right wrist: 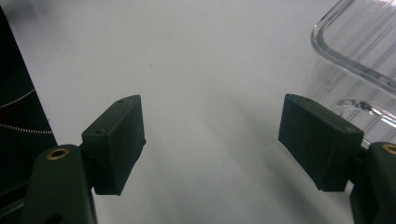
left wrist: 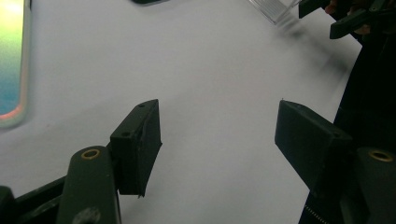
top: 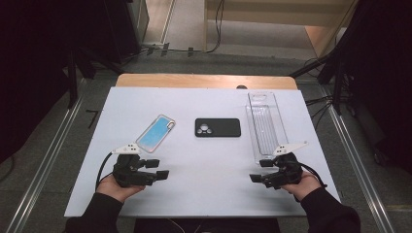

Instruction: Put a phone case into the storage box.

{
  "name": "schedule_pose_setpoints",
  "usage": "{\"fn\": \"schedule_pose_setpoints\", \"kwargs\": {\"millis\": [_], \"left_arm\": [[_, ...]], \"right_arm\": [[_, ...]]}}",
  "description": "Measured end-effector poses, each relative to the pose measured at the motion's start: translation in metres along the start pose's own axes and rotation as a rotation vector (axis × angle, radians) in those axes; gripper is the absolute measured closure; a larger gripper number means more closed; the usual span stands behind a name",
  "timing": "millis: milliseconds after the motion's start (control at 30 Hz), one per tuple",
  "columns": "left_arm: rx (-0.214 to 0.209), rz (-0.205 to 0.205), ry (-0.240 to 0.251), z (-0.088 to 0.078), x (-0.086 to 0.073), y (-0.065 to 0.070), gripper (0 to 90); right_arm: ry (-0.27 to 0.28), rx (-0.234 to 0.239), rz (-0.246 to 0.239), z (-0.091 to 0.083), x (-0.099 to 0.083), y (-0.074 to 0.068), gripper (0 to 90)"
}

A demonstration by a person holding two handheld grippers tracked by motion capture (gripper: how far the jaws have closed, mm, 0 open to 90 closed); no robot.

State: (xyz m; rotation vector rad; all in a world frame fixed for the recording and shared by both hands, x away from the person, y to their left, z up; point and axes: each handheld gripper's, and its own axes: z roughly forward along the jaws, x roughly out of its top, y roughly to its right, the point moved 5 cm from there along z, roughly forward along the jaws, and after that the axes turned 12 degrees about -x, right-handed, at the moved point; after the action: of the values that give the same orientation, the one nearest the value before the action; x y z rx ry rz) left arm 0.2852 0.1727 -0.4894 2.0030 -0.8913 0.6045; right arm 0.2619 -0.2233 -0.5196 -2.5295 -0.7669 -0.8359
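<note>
Resting low over the white table [top: 204, 160], both grippers stand with jaws apart and nothing between them. The left gripper [top: 160, 167] sits just below the blue phone [top: 155, 131]; the right gripper [top: 257, 171] sits near the close end of the clear tray [top: 265, 127] — with the black case [top: 217, 127] between them, farther up. I judge the reach should start level, jaws straddling the phone's long edges — never its face.

Grey floor [top: 58, 145], metal rails [top: 43, 165], dark sides, wooden furniture [top: 272, 9] behind.
</note>
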Motion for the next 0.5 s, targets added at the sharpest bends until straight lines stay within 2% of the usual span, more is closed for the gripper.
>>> {"fn": "schedule_pose_setpoints", "kwargs": {"millis": [333, 500], "left_arm": [[0.013, -0.013, 0.031, -0.004, 0.004, -0.005, 29.9], [0.045, -0.017, 0.032, -0.004, 0.007, -0.012, 29.9]], "right_arm": [[-0.004, 0.003, -0.001, 0.000, 0.000, 0.000, 20.7], [-0.010, 0.001, -0.006, 0.000, -0.001, -0.001, 20.7]]}}
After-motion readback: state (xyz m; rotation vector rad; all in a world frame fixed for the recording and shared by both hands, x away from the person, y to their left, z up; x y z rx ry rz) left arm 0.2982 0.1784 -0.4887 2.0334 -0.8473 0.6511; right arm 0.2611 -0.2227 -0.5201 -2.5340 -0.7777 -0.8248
